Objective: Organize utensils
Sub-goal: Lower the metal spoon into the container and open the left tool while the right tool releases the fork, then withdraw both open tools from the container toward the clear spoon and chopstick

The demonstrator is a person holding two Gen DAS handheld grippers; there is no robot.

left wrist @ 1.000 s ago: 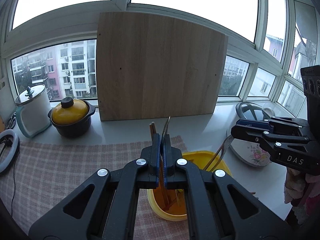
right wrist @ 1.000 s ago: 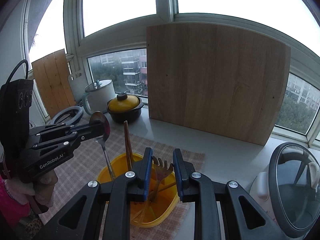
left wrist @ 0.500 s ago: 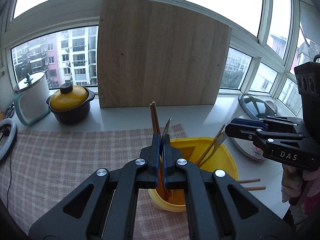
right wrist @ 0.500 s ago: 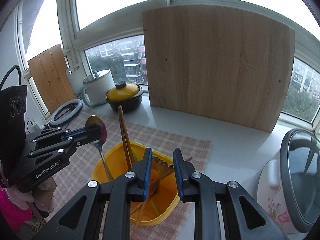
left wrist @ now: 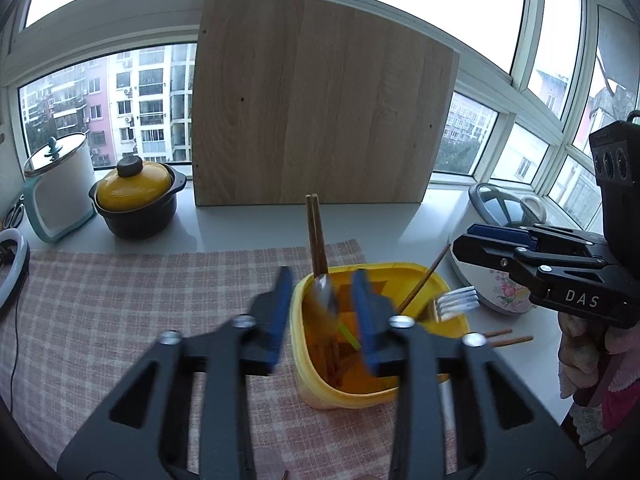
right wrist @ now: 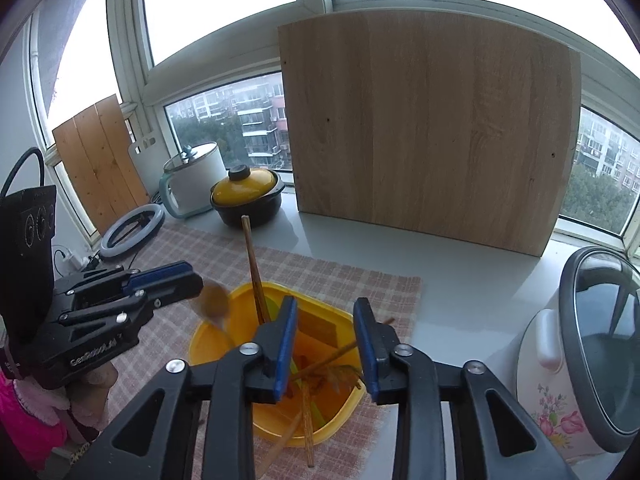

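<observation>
A yellow plastic tub (left wrist: 304, 376) (right wrist: 208, 344) stands on a pink checked cloth (left wrist: 120, 300) and holds wooden chopsticks (left wrist: 316, 236) (right wrist: 254, 272), a metal spoon (left wrist: 326, 296) (right wrist: 214, 304) and a fork (left wrist: 456, 300). My left gripper (left wrist: 322, 316) is open just above the tub, the blurred spoon falling free between its jaws. My right gripper (right wrist: 326, 344) is open above the tub's right side, a fork (right wrist: 340, 374) blurred below it. Two chopsticks (left wrist: 508, 336) lie on the counter right of the tub.
A large wooden board (left wrist: 320, 120) leans on the window behind. A yellow-lidded black pot (left wrist: 136, 200) and a white kettle (left wrist: 56, 192) stand far left, a ring light (right wrist: 132, 230) beside them. A floral rice cooker (right wrist: 580, 360) stands at right.
Both grippers have opened and let go: the left released the spoon, the right the fork, and both utensils dropped into the yellow tub. The cameras have tilted down toward the tub.
</observation>
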